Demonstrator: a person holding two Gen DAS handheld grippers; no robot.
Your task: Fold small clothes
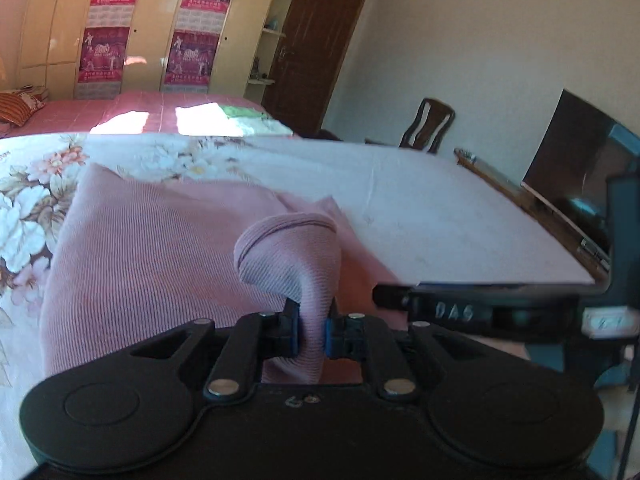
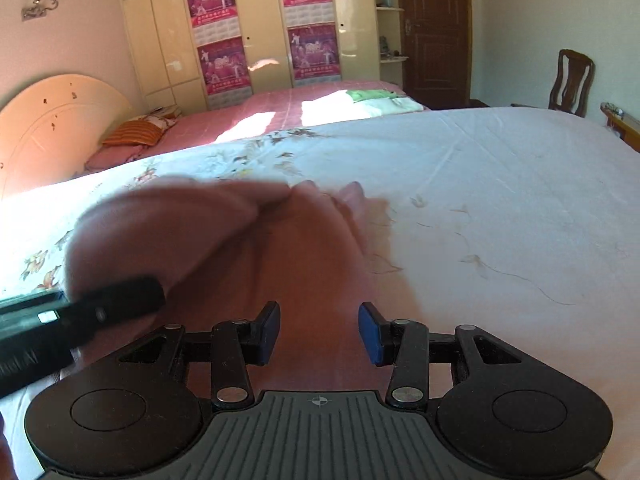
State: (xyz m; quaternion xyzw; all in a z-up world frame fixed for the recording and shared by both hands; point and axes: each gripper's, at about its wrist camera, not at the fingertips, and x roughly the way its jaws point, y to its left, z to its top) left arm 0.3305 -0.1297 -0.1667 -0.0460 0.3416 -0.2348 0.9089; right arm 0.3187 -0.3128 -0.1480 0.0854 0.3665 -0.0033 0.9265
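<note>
**Operator:** Starting on my left side. The pink garment (image 1: 160,240) is a fine-ribbed knit, soft and matte, spread over the floral bedsheet (image 1: 32,200), whose big white and peach blossoms fade to plain pale cloth further right. My left gripper (image 1: 311,334) is clamped tight on a pinched-up fold of that knit; the cloth rises between the blue pads (image 1: 295,332) and rolls over into a rounded hump with a stitched hem along its top.

**Observer:** And the dark bar to the right of it?

**Operator:** That is the other tool, a black strip with pale lettering, crossing just beside the fold. I cannot read the letters with confidence. Behind it a dark television (image 1: 576,184) stands at the bed's edge, cut off by the frame.

**Observer:** Now the right side.

**Operator:** My right gripper (image 2: 319,334) stands wide apart and grips nothing. The garment (image 2: 224,240) lies directly ahead of and beneath its blue pads (image 2: 370,336), but it is smeared with blur there, so ribbing and edges are lost. Whether the pads touch the cloth I cannot tell. The left tool cuts in at the lower left, also blurred. Right of the garment the sheet (image 2: 500,200) is plain, with faint thin brown markings.
</note>
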